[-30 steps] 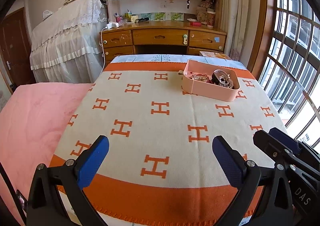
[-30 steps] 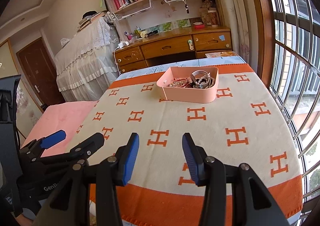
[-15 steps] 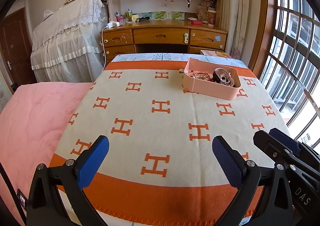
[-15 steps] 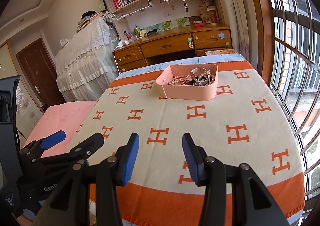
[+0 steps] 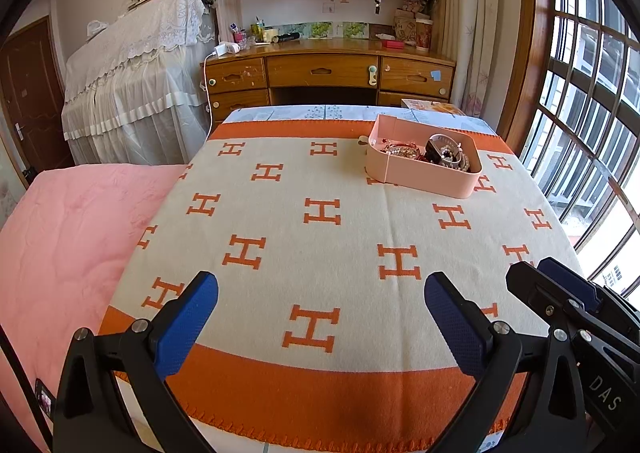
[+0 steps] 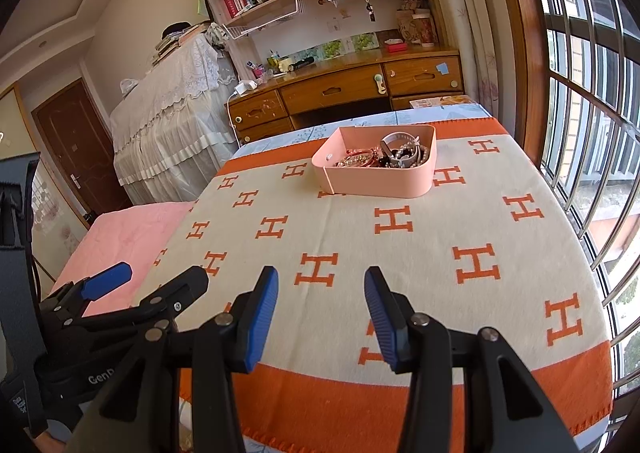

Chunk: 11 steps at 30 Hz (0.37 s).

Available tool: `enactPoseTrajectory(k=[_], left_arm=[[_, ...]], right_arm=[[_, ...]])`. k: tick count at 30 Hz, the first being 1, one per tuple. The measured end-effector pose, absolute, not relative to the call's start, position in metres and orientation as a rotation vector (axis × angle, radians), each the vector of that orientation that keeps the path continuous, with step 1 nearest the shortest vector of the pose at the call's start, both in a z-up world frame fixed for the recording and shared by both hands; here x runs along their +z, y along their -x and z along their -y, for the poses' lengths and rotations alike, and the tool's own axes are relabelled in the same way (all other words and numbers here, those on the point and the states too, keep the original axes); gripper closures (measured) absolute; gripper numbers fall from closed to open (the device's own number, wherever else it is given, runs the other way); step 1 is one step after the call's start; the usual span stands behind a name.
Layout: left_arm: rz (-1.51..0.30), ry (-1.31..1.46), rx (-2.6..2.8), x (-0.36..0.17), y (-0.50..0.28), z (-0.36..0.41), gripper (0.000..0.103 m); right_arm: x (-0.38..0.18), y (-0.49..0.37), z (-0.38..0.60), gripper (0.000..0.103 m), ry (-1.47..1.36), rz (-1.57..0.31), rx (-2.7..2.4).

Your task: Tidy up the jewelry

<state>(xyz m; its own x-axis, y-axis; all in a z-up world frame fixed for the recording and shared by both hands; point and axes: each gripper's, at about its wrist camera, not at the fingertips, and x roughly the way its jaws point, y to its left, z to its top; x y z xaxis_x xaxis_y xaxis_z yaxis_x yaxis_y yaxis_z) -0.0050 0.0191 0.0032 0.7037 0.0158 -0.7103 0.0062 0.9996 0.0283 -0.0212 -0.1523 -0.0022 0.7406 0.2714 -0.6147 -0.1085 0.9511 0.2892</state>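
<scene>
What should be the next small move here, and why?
Probably bring the right gripper forward to the pink tray. Both it and the left gripper are open and empty at the blanket's near edge, while all the jewelry lies tangled in that tray, far ahead.

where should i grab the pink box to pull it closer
Take the pink box by its near wall, from above: one finger inside the rim, one outside. The wall is thin and upright. Its left end looks barer; the jewelry piles toward the right, so pinch there.
</scene>
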Motion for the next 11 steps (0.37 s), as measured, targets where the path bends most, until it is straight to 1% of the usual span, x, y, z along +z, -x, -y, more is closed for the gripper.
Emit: enactPoseTrajectory(k=[11], left_arm=[[-0.797, -0.027, 0.008, -0.0018, 0.0073, -0.0207, 0.001]], right_arm=[[-0.0022, 0.021, 0.1522, 0.057, -0.245, -0.712, 0.21]])
